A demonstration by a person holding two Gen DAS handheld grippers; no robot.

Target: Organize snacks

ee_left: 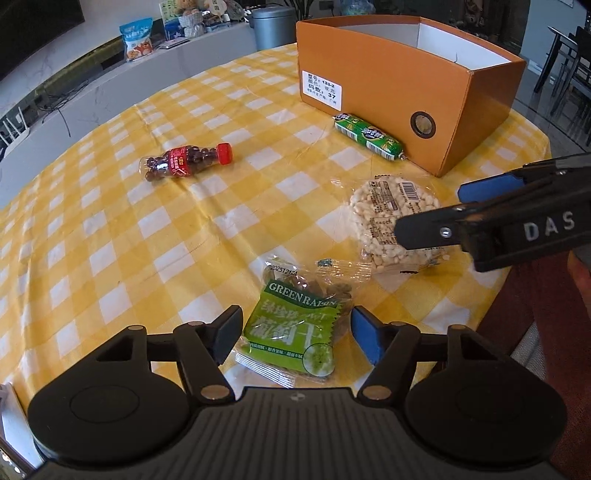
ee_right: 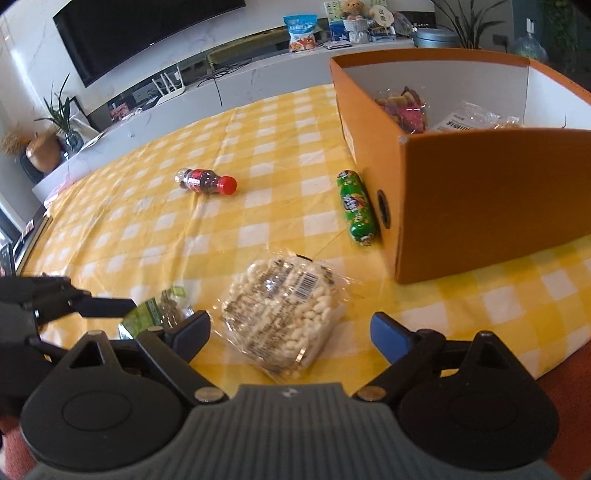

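Observation:
My left gripper (ee_left: 293, 332) is open, its jaws on either side of a green raisin packet (ee_left: 295, 325) lying on the yellow checked tablecloth. My right gripper (ee_right: 290, 334) is open around a round puffed-rice cake in clear wrap (ee_right: 284, 314), also seen in the left wrist view (ee_left: 391, 221), where the right gripper (ee_left: 428, 210) hovers over it. An orange box (ee_right: 480, 199) stands at the right and holds some snack bags (ee_right: 402, 107). A green sausage stick (ee_right: 356, 206) lies against its side. A small bottle of chocolate balls (ee_right: 207, 181) lies further out.
The table edge (ee_right: 535, 365) runs close at the right front. A white counter (ee_right: 236, 74) with a blue snack bag (ee_right: 301, 31), plants and a TV lies beyond the table. Dark chairs (ee_left: 565, 70) stand at the far right.

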